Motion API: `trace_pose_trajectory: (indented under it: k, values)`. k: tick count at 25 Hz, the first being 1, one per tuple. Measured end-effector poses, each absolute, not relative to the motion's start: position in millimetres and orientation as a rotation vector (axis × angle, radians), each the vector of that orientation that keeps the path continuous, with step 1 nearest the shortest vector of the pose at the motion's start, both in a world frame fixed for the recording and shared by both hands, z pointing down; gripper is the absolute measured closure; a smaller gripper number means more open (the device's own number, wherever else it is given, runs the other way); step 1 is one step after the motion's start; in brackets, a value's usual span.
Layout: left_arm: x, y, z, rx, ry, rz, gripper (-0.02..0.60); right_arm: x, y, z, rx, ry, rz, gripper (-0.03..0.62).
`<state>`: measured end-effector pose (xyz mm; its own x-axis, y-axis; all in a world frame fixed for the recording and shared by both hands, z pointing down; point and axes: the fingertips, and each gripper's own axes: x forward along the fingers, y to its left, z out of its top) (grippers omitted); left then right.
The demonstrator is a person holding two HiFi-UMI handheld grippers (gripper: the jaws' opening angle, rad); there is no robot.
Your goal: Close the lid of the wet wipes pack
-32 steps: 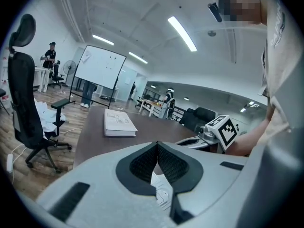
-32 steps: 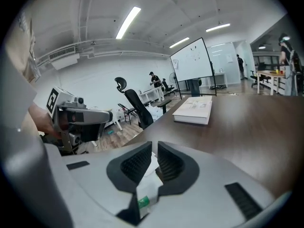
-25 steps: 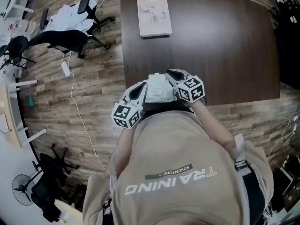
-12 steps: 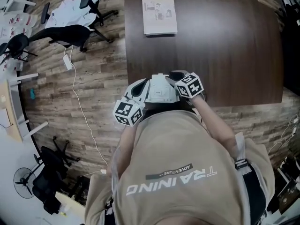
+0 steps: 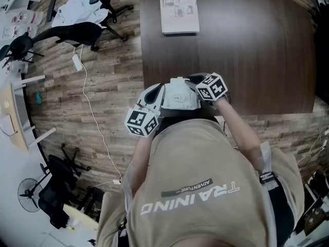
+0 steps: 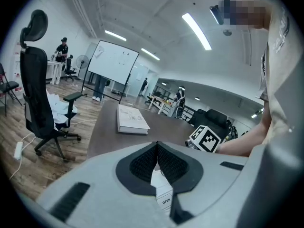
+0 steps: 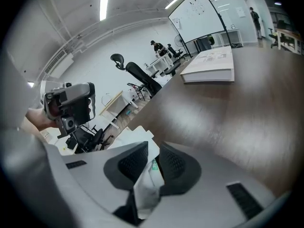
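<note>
Between the two grippers, head view: the wet wipes pack (image 5: pixel 180 94) sits at the near edge of the table (image 5: pixel 257 45), close in front of the person's chest.
Left gripper, head view: the left gripper (image 5: pixel 158 95) is at the pack's left end, touching it.
Right gripper, head view: the right gripper (image 5: pixel 196 81) is at the pack's far right corner, touching it.
Long axis: the pack lies sideways, running from one gripper to the other.
Beyond both grippers: a book (image 5: pixel 179 9) lies well apart at the far side of the table.
Left gripper view, jaws: the pads come together at the tips and look pinched on the pack's edge. The white top with its "OPEN" sticker (image 6: pixel 164 201) shows just below them.
Right gripper view, jaws: apart, and they have just been closing. A white flap (image 7: pixel 145 189), probably the lid, stands between the pads. One pad is against it and a gap shows at the other, so I judge it not yet clamped.
Pack from the right gripper: just ahead of and below the tips, stretching away to the left, where the left gripper shows.
Nearer hand: the right one is at the flap, while the left seems to steady the pack.
Coming move: it likely turns on pressing the flap down flat onto the pack's top.
</note>
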<state>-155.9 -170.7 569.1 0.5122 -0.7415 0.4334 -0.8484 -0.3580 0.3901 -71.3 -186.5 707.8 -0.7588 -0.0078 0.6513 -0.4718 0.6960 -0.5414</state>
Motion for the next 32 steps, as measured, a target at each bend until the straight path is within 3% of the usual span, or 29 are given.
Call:
trace_pose_trajectory:
  k: [11, 32]
  values:
    - [-164, -148, 568, 2.202, -1.291, 0.198, 0.572, -72, -184, 690, 0.425, -2.318, 0.853, 0.548]
    - [-184, -121, 558, 2.273, -1.226, 0.102, 0.572, -72, -134, 647, 0.543, -2.338, 0.696, 0.551]
